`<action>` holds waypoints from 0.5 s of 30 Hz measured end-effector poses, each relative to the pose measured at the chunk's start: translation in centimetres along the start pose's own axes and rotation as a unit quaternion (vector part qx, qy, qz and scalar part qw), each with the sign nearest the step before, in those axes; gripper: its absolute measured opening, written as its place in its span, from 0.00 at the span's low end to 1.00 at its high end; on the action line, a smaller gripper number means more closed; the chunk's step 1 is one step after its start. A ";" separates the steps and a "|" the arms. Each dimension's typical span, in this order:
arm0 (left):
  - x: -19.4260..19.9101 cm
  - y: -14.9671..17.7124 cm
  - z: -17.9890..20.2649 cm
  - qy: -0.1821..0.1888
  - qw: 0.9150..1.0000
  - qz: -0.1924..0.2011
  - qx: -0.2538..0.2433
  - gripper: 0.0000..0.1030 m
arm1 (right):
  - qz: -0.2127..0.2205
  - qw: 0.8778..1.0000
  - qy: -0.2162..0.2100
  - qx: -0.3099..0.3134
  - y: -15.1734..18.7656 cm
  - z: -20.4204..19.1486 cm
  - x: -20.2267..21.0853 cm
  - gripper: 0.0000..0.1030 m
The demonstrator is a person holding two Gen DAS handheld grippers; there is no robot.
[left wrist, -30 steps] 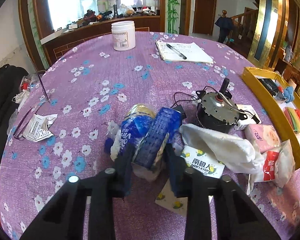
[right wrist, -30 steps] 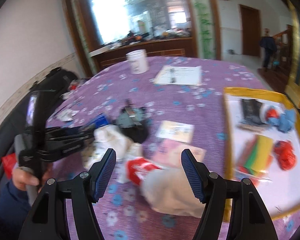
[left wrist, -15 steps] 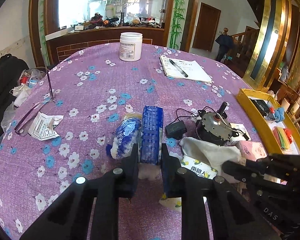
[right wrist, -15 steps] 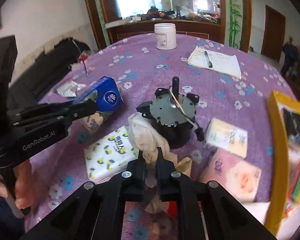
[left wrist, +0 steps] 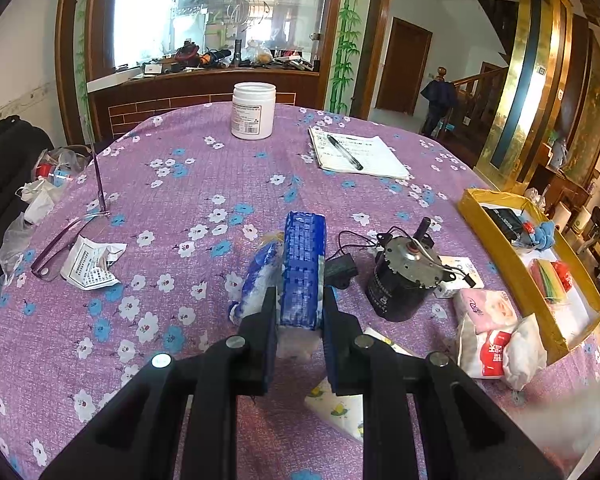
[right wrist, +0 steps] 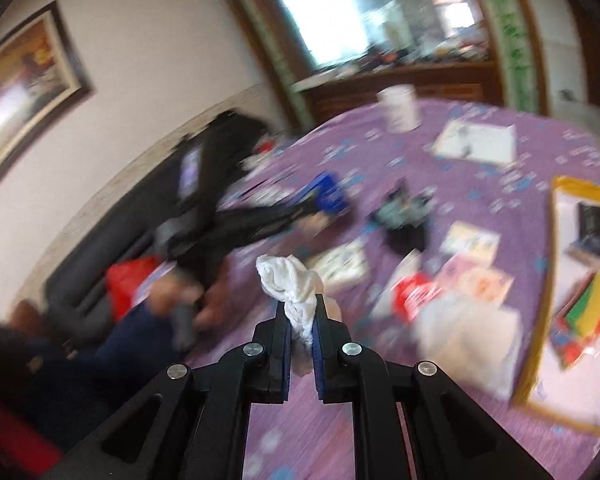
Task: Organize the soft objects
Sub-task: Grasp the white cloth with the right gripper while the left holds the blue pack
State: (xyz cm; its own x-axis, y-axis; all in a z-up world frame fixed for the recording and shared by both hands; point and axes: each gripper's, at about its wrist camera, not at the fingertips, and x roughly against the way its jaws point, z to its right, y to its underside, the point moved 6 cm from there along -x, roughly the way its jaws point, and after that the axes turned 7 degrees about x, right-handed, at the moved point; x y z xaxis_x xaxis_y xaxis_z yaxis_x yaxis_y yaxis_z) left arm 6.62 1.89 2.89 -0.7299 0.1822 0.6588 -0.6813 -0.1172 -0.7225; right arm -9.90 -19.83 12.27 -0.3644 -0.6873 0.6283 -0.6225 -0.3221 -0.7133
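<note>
My left gripper [left wrist: 299,320] is shut on a blue tissue pack [left wrist: 303,268], held on edge just above the purple flowered tablecloth [left wrist: 172,200]. A second blue and white soft pack [left wrist: 256,284] lies right beside it on the left. My right gripper [right wrist: 300,316] is shut on a crumpled white cloth [right wrist: 290,280], lifted clear of the table. In the blurred right wrist view the left gripper [right wrist: 320,200] with its blue pack shows at centre left. Pink and red-white tissue packs [left wrist: 486,320] lie near the yellow tray [left wrist: 532,280]. A yellow-flowered pack [left wrist: 340,408] lies under my left fingers.
A black motor with wires [left wrist: 404,272] stands right of the blue pack. Further off are a white jar [left wrist: 254,110], a notepad with pen [left wrist: 356,152], glasses and a paper slip [left wrist: 88,264]. A person's hand and blue sleeve [right wrist: 160,312] are at the left.
My right gripper closed on the white cloth and lifted it off the table by the motor, swinging fast. The left gripper closed tighter on the blue pack and raised it slightly.
</note>
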 end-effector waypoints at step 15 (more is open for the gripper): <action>0.3 0.1 0.4 0.006 1.000 0.004 -0.006 0.18 | -0.112 0.978 0.174 0.033 3.5 1.9 -9.0 0.57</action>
State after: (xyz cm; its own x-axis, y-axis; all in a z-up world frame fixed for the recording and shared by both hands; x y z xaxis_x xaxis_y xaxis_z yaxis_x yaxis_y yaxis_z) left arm 6.29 1.51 3.13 -0.7345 0.1923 0.6508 -0.6749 -0.1068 -0.7302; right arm -7.52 -16.02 3.53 -0.4452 -0.3346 0.8306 -0.6724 -0.4876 -0.5568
